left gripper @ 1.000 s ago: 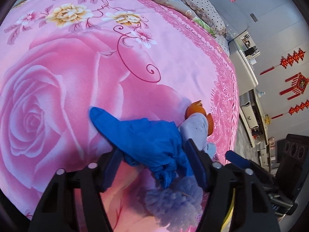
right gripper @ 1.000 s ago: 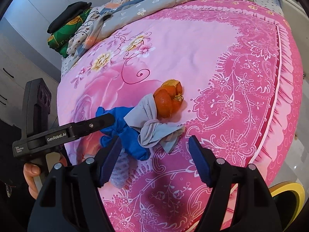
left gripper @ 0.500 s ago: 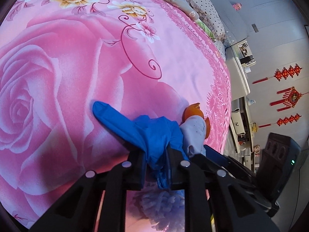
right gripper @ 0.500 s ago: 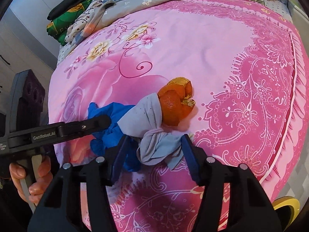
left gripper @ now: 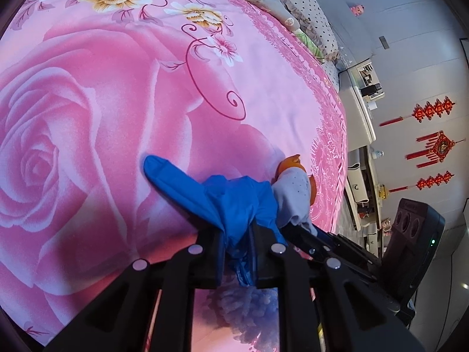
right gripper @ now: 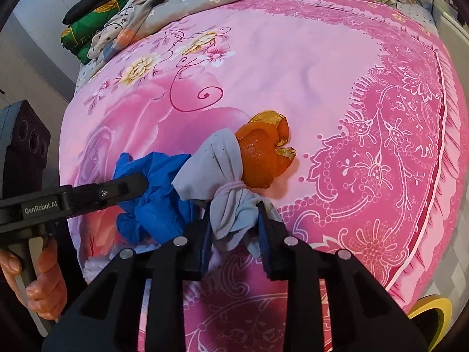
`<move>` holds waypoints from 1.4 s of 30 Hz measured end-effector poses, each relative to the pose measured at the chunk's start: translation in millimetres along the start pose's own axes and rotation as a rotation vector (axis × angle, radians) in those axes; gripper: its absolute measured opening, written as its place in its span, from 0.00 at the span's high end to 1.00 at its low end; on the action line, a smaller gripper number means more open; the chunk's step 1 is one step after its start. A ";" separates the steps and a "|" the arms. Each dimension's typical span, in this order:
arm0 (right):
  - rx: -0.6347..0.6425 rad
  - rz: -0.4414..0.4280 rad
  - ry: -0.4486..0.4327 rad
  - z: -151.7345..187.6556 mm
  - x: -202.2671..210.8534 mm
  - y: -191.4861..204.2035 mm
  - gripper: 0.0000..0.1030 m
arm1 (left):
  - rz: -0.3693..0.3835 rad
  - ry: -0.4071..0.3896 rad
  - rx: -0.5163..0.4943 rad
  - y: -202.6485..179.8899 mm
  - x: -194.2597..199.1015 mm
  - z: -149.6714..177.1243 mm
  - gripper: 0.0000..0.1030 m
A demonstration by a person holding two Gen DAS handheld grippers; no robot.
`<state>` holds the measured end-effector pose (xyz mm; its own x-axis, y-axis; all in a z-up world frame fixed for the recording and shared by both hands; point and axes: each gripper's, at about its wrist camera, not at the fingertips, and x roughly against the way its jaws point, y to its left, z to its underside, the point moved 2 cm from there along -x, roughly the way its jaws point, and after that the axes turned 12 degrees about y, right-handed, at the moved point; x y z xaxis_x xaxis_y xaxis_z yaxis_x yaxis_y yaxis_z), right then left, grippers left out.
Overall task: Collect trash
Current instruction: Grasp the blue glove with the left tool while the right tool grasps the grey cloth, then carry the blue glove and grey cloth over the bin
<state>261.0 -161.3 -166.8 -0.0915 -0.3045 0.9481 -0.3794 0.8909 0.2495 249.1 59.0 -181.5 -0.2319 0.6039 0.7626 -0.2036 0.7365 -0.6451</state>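
A crumpled blue glove (left gripper: 222, 196) lies on the pink floral bedspread (left gripper: 117, 88). My left gripper (left gripper: 237, 252) is shut on its near end. The glove also shows in the right wrist view (right gripper: 155, 193), with the left gripper's finger (right gripper: 123, 187) across it. A knotted grey cloth (right gripper: 222, 182) lies beside the glove, touching an orange peel (right gripper: 263, 158). My right gripper (right gripper: 234, 234) is shut on the cloth's knotted tail. The cloth (left gripper: 293, 202) and peel (left gripper: 290, 162) show beyond the glove in the left wrist view.
Folded bedding and pillows (right gripper: 123, 26) are piled at the head of the bed. The bed's edge (right gripper: 425, 234) falls away to the right, with a yellow rim (right gripper: 431, 311) below it. A white fluffy item (left gripper: 249, 314) lies under the left gripper. Cabinets (left gripper: 360, 117) line the wall.
Both grippers were open around the pile one second ago. The left has closed on the blue glove. The right has moved in and closed on the grey cloth.
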 end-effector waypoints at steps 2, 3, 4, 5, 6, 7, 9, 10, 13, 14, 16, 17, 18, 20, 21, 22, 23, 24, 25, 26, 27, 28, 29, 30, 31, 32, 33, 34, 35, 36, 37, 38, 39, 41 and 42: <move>-0.003 0.004 -0.010 0.7 4.1 1.3 0.76 | -0.002 -0.009 -0.006 -0.4 4.9 0.4 0.89; -0.007 -0.003 -0.015 1.3 6.7 1.6 0.76 | -0.001 -0.013 -0.007 -0.3 7.3 -0.1 0.89; -0.012 -0.011 -0.019 2.1 9.4 1.9 0.77 | 0.001 -0.017 -0.008 0.3 9.0 -0.6 0.89; -0.016 -0.019 -0.026 2.9 13.0 2.4 0.77 | 0.004 -0.022 -0.010 -0.2 11.8 -0.4 0.89; -0.016 -0.020 -0.035 3.9 17.5 3.3 0.77 | 0.005 -0.026 -0.013 -0.7 14.7 -0.2 0.89; -0.015 -0.020 -0.042 4.8 21.6 4.3 0.77 | 0.006 -0.032 -0.015 -1.1 17.9 0.1 0.89; -0.014 -0.026 -0.056 7.4 31.1 6.7 0.77 | 0.005 -0.039 -0.021 -2.4 23.4 0.7 0.89; -0.014 -0.032 -0.060 8.9 35.3 7.2 0.77 | 0.004 -0.044 -0.024 -3.2 26.5 1.2 0.89; -0.013 -0.034 -0.079 16.2 49.9 9.8 0.77 | 0.004 -0.060 -0.037 -4.4 36.6 3.2 0.89; -0.010 -0.033 -0.087 19.4 55.1 11.0 0.77 | 0.000 -0.067 -0.043 -4.8 39.9 4.2 0.89; -0.011 -0.028 -0.095 24.4 62.2 11.5 0.77 | -0.009 -0.080 -0.055 -6.3 46.6 5.7 0.89; -0.014 -0.028 -0.097 26.9 65.3 11.1 0.77 | -0.009 -0.083 -0.058 -7.2 49.9 6.5 0.89; -0.018 -0.026 -0.100 29.7 68.6 10.3 0.77 | -0.008 -0.086 -0.058 -7.8 52.6 7.6 0.89; -0.030 -0.018 -0.107 35.6 75.4 7.7 0.77 | -0.016 -0.093 -0.068 -10.7 57.6 10.2 0.89; -0.035 -0.017 -0.109 38.7 78.1 6.2 0.77 | -0.022 -0.097 -0.074 -12.9 59.9 12.3 0.89; -0.042 -0.015 -0.113 42.0 81.4 4.5 0.77 | -0.019 -0.096 -0.080 -15.3 62.1 14.7 0.89; -0.050 -0.012 -0.118 45.7 84.8 2.6 0.77 | -0.017 -0.094 -0.085 -17.3 63.1 16.6 0.89; -0.059 -0.009 -0.123 49.7 88.4 0.3 0.77 | -0.018 -0.091 -0.091 -19.8 63.8 19.1 0.89; -0.066 -0.007 -0.127 53.4 91.5 -1.8 0.77 | -0.021 -0.089 -0.096 -22.6 64.3 21.4 0.89; -0.074 -0.004 -0.130 57.7 94.8 -4.5 0.77 | -0.021 -0.087 -0.102 -25.7 64.8 24.0 0.89; -0.082 0.000 -0.134 61.9 98.2 -6.9 0.77 | -0.020 -0.084 -0.108 -29.8 64.6 26.4 0.89; -0.089 0.003 -0.137 65.4 101.1 -9.5 0.77 | -0.021 -0.083 -0.118 -34.2 65.1 29.1 0.89; -0.098 0.005 -0.142 70.4 105.4 -12.5 0.77 | -0.023 -0.084 -0.127 -38.9 65.3 32.2 0.89; -0.104 0.006 -0.146 73.6 108.4 -14.8 0.77 | -0.020 -0.083 -0.133 -42.9 65.2 34.1 0.89; -0.112 0.008 -0.152 78.1 112.5 -17.6 0.77 | -0.013 -0.080 -0.142 -48.0 66.0 37.0 0.89; -0.119 0.012 -0.157 81.7 115.4 -20.0 0.77 | -0.007 -0.078 -0.151 -53.0 66.6 39.7 0.89; -0.127 0.015 -0.163 86.5 119.5 -22.9 0.77 | -0.006 -0.079 -0.160 -57.7 67.9 42.7 0.89; -0.131 0.016 -0.168 89.7 122.5 -25.2 0.77 | -0.005 -0.081 -0.170 -62.5 69.2 45.3 0.89; -0.136 0.019 -0.179 94.7 127.4 -27.8 0.77 | -0.002 -0.082 -0.185 -69.3 70.9 49.0 0.89; -0.139 0.022 -0.186 98.3 131.1 -30.0 0.77 | 0.001 -0.082 -0.195 -74.3 72.1 52.1 0.89; -0.143 0.024 -0.194 101.6 134.8 -32.2 0.77 | 0.005 -0.081 -0.207 -79.4 73.0 55.3 0.89; -0.148 0.023 -0.207 106.5 140.6 -35.0 0.77 | 0.007 -0.080 -0.220 -85.7 74.2 58.9 0.89; -0.152 0.023 -0.215 109.7 145.1 -37.1 0.77 | 0.008 -0.079 -0.234 -91.9 75.1 62.5 0.89; -0.161 0.024 -0.236 118.4 156.2 -42.2 0.77 | 0.010 -0.073 -0.264 -105.4 75.8 70.4 0.89; -0.165 0.028 -0.245 122.2 160.6 -44.5 0.77 | 0.010 -0.069 -0.279 -112.0 75.3 74.6 0.89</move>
<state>150.7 -291.0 -49.7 -0.3271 -0.3331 0.8843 -0.2202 0.9369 0.2715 183.5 -0.8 -55.4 -0.2988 0.5964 0.7450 0.0660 0.7917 -0.6073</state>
